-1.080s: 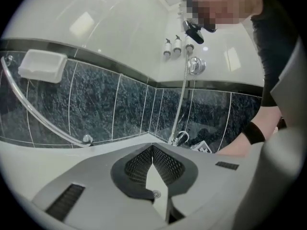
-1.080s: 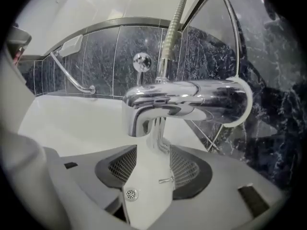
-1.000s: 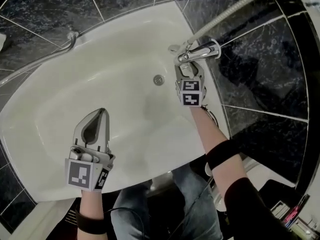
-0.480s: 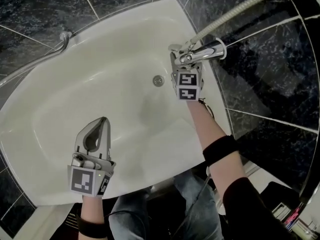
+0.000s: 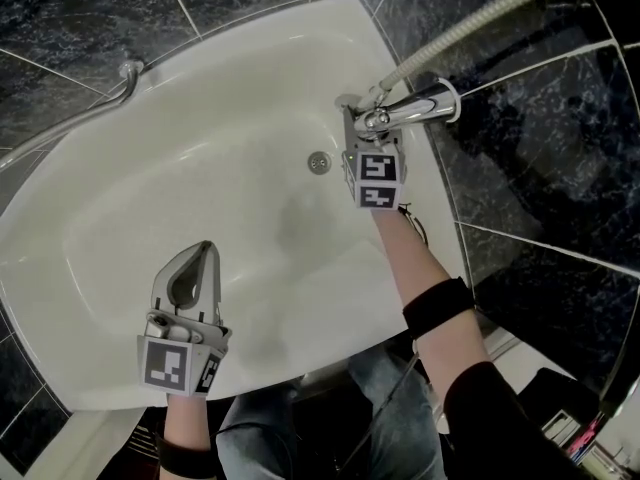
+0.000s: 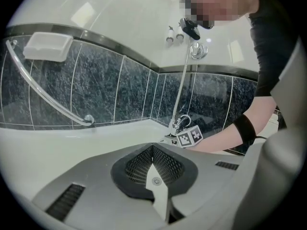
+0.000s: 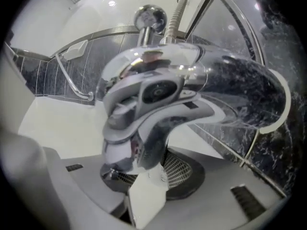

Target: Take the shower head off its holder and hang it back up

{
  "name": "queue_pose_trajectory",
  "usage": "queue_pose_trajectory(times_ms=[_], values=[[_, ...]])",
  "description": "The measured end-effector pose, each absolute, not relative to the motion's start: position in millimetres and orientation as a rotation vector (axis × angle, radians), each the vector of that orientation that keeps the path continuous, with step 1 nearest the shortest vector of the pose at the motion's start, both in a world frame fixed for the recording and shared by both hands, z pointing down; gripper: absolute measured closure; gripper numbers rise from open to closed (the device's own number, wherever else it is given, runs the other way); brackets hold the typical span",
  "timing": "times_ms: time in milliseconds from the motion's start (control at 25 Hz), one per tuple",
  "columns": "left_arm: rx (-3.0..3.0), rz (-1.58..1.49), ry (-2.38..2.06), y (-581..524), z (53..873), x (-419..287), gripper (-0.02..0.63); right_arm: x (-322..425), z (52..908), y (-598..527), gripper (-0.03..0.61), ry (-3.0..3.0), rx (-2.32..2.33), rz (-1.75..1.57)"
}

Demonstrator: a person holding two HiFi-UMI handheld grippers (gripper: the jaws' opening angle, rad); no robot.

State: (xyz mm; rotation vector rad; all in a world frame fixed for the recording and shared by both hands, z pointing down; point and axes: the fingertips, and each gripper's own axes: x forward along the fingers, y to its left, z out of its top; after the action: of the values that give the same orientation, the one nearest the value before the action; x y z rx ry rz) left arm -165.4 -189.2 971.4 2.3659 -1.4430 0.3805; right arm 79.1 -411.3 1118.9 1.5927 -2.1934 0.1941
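Note:
The dark shower head (image 6: 190,30) hangs high on the wall, and its metal hose (image 6: 181,87) runs down to the chrome tap (image 5: 405,108) at the tub's corner. The hose (image 5: 470,23) also crosses the top right of the head view. My right gripper (image 5: 361,131) is at the tap; its jaws have just been closing and now grip the tap's chrome lever (image 7: 144,128), which fills the right gripper (image 7: 148,171) view. My left gripper (image 5: 207,250) hovers shut and empty over the white tub (image 5: 150,168). Through the left gripper (image 6: 153,150) the drain shows.
A chrome grab rail (image 5: 128,71) runs along the tub's far left rim, with a white soap dish (image 6: 48,47) above it. The drain (image 5: 318,162) lies mid-tub. Dark tiled walls (image 5: 530,168) close in on the right. The person's legs (image 5: 330,418) stand at the tub's near edge.
The right gripper has edged up to the tap and its jaws have closed in on the chrome lever. The left gripper has sunk a little over the tub, still shut.

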Motion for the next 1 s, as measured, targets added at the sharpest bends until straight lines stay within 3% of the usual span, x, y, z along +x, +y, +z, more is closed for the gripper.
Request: queue_pose_trajectory(times_ms=[1000], values=[[2.333,0.344,-1.509,-174,948,-200,0.614,-33,1099,-356,0.430,-2.434,1.495,0.485]])
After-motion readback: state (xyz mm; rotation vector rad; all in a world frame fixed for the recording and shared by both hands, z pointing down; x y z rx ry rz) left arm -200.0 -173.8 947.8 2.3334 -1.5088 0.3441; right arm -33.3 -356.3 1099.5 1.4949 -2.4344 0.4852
